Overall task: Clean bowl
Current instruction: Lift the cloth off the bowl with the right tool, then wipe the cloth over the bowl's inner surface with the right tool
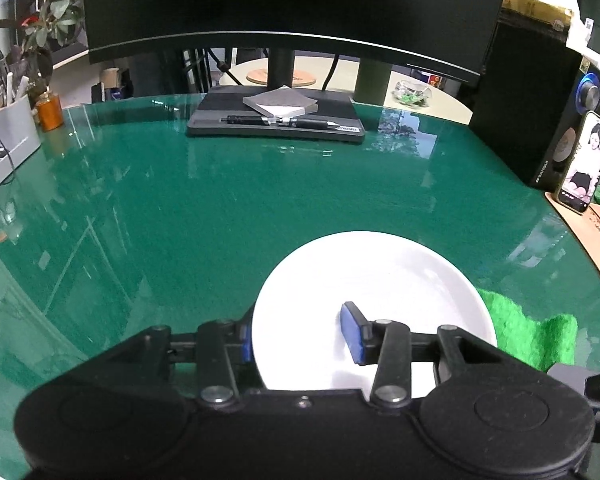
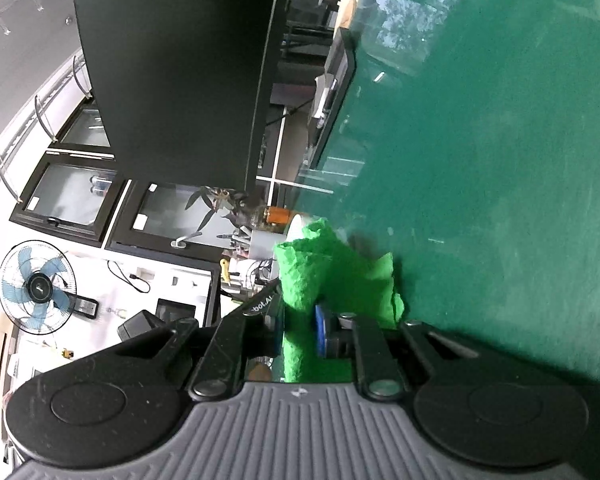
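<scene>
The white bowl is sitting on the green table, and the left gripper is standing spread across its near rim, one blue pad inside, the other outside, not visibly pressing. The right gripper, turned on its side, is pinching a green cloth just beside the bowl's right edge. Judging by this, wiping is either coming or just done (the bowl's inside is looking spotless already); either way, wiping well is calling for the left pads steadying the rim while the cloth is sweeping round the inside. Readable writing: "novo" upside down on the monitor base, and "obot.AI" on a black part by the cloth.
</scene>
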Action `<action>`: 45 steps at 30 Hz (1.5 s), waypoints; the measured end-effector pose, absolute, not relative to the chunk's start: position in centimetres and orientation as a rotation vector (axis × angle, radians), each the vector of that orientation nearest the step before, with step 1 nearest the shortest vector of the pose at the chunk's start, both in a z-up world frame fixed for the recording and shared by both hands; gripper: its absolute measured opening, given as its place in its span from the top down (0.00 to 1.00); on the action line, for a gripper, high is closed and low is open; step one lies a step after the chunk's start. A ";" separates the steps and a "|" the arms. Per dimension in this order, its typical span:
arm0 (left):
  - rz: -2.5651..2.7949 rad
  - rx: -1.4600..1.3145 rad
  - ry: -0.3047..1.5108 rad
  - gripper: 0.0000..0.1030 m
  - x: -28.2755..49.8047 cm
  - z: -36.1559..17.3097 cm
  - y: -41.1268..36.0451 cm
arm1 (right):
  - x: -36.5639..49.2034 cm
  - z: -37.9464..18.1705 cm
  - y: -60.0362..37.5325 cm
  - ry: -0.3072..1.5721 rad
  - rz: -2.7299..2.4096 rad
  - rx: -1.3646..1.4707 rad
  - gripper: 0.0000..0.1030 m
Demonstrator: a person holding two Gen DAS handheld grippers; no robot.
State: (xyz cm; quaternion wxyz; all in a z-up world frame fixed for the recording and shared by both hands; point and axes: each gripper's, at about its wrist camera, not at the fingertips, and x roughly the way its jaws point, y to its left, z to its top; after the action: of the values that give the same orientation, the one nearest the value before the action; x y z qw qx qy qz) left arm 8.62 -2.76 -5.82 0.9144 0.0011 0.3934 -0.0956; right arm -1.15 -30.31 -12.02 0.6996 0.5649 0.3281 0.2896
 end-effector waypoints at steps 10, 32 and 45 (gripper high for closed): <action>-0.198 0.010 0.800 0.60 8.8 -5.9 -2.8 | -0.9 -11.3 -30.3 0.709 0.612 1.246 0.84; -0.181 0.079 0.711 0.58 7.8 -6.4 -2.1 | 7.0 -2.6 -22.4 0.552 0.714 0.837 0.84; -0.220 0.055 0.682 0.59 7.7 -6.7 -1.4 | 9.3 -2.2 -16.7 0.679 0.725 0.401 0.98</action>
State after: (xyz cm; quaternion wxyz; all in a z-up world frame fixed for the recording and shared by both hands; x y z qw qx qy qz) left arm 7.75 -1.38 -6.72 0.9361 0.0269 0.3338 -0.1075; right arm 9.31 -16.67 -2.17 0.8600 0.1910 0.3235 0.3454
